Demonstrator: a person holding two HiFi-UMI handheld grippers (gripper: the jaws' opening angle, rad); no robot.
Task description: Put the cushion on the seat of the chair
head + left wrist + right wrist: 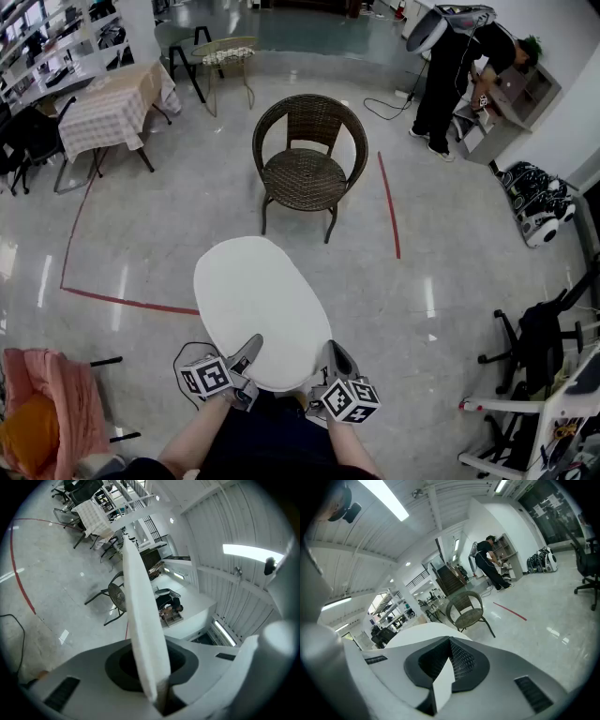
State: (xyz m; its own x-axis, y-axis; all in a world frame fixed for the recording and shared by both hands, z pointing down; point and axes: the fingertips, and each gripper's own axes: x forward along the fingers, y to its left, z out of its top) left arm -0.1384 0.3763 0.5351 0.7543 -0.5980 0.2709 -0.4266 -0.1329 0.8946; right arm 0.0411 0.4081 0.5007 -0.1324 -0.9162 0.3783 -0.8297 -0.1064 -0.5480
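Both tongs pinch the white cushion (261, 309) by its near edge, left tongs (246, 367) and right tongs (328, 370), holding it above the floor, short of the wicker chair (305, 169).

Pretty plain kit: the left claw (253, 343) and right claw (332, 351) are both moulded as pale grey plastic shells. A cube (206, 376) covered in black-and-white square markers is bolted onto each. Dark mesh-textured padding and narrow dark slots are set into the shells. Dark clothing (272, 441) is worn.
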